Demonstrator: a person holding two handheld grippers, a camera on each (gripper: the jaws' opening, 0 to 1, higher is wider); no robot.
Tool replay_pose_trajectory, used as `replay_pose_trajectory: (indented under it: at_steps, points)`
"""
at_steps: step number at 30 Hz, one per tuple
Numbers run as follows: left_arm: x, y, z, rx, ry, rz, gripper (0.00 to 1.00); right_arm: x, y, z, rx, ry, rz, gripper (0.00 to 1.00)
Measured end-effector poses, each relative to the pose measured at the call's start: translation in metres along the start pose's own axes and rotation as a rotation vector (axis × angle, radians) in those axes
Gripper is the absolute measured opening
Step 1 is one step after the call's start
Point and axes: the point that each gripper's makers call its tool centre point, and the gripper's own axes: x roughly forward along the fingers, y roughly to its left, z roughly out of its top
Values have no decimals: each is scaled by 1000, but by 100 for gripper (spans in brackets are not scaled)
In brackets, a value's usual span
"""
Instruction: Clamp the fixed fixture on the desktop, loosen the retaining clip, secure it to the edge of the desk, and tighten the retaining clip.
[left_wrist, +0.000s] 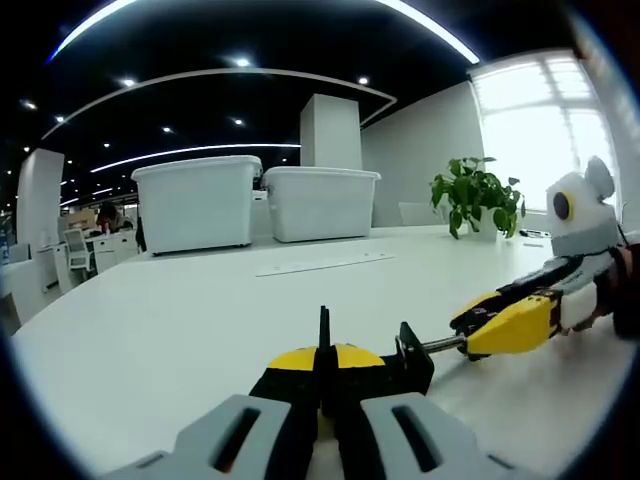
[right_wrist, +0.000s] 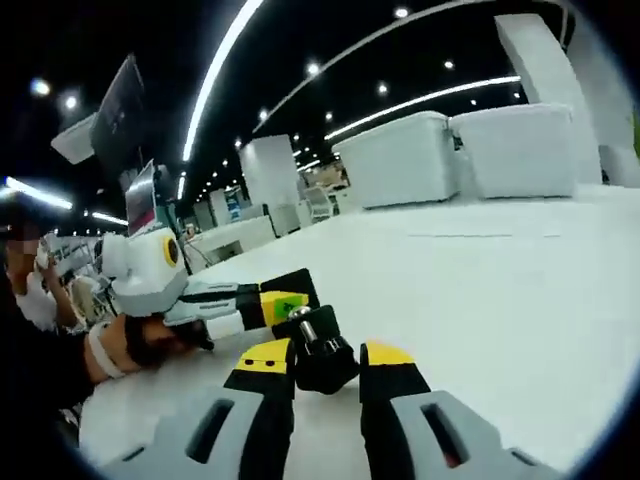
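Left gripper view: at the bottom centre of the frame the left claw (left_wrist: 322, 385) is clenched on the black clamp fixture (left_wrist: 412, 362), its yellow-tipped jaws pressed against a thin upright black plate. The fixture sits low on the white desk (left_wrist: 180, 320), and its metal screw runs right to the right claw (left_wrist: 470, 335), which grasps that end. Beyond, two white bins (left_wrist: 255, 200) stand in the upper centre and a potted plant (left_wrist: 478, 195) at the upper right.

Right gripper view: the right claw (right_wrist: 325, 362) grips the fixture's black knob (right_wrist: 322, 358) at the bottom centre, with the left claw (right_wrist: 282, 298) just beyond it.
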Motion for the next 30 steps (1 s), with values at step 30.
replay_pose_trajectory:
  at_steps: [30]
  points:
    - [1,-1,0,4,1,1,4,-12,-7,-9,371,25,-11,32]
